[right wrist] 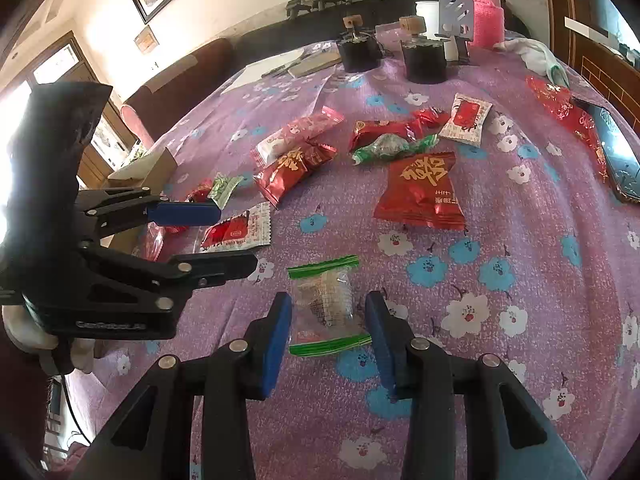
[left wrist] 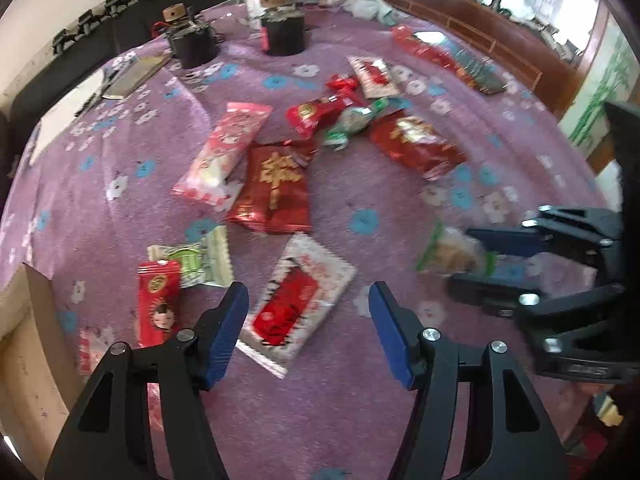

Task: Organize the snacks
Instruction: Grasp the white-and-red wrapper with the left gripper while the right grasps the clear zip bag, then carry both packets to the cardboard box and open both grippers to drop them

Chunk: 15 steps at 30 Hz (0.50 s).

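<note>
Several wrapped snacks lie scattered on a purple flowered tablecloth (left wrist: pixel 344 184). My left gripper (left wrist: pixel 308 320) is open, its jaws either side of a white-and-red packet (left wrist: pixel 296 304); this packet also shows in the right wrist view (right wrist: pixel 236 232). My right gripper (right wrist: pixel 328 320) is open around a clear snack packet with green ends (right wrist: pixel 326 304), jaws not pressing it; the packet shows blurred in the left wrist view (left wrist: pixel 452 252). Nearby lie a red packet with gold characters (left wrist: pixel 276 188), a pink packet (left wrist: pixel 224 152) and a big red packet (right wrist: pixel 420 192).
A cardboard box (left wrist: pixel 28 344) stands at the table's left edge, also in the right wrist view (right wrist: pixel 148 172). Two black cylindrical stands (right wrist: pixel 424 56) and a pink bottle (right wrist: pixel 484 12) are at the far end. A phone (right wrist: pixel 620 156) and red bag lie at right.
</note>
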Motion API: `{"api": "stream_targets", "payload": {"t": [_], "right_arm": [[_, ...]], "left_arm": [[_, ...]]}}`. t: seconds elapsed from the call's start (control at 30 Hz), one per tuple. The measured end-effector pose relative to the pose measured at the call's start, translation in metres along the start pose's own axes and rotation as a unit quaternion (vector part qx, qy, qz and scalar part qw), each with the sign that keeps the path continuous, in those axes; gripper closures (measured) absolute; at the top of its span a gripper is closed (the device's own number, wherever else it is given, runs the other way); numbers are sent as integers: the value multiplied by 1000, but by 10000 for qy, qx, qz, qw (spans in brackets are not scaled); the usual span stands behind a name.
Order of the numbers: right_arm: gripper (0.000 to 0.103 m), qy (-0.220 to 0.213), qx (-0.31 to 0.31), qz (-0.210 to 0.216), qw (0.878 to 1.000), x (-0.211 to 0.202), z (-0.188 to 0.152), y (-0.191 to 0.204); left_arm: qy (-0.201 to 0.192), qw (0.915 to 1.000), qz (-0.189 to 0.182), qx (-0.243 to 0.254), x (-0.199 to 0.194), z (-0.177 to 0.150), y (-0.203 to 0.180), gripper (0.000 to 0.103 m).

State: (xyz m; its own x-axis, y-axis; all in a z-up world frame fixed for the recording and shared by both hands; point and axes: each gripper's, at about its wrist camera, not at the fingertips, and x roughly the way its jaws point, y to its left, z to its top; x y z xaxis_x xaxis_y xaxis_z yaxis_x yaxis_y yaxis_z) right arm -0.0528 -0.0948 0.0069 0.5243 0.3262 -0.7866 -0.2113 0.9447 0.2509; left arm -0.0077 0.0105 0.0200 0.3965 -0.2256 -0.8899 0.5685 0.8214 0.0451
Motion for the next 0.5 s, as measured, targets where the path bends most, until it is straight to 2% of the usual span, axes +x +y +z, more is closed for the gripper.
{"api": "stream_targets", "payload": {"t": [0.03,0.07,0.17,0.23,0.37,0.5], "right_arm": [[63,-5,1,-3,10000,0,0,0],[63,-5,0,-5,10000,0,0,0],[63,-19,-21,-5,10000,0,0,1],[63,-31,-39,-18,10000,0,-1,1],[64,-53,-87,-94,9999,0,-1,3],[64,-57,69,73,9999,-3,-2,-2]], "left_arm": [[-4,9999,110,43,4,-1,0,39],[-127,9999,61,28,3,-1,0,40],[-107,9998,-96,-127,5,-2,6,44],[-134,9997,-111,-168,3,-2,5,71],[-139,9997,50,-188,-2,-8,-1,72],[-331,9972,-179,-644,-16,-16,6,72]]}}
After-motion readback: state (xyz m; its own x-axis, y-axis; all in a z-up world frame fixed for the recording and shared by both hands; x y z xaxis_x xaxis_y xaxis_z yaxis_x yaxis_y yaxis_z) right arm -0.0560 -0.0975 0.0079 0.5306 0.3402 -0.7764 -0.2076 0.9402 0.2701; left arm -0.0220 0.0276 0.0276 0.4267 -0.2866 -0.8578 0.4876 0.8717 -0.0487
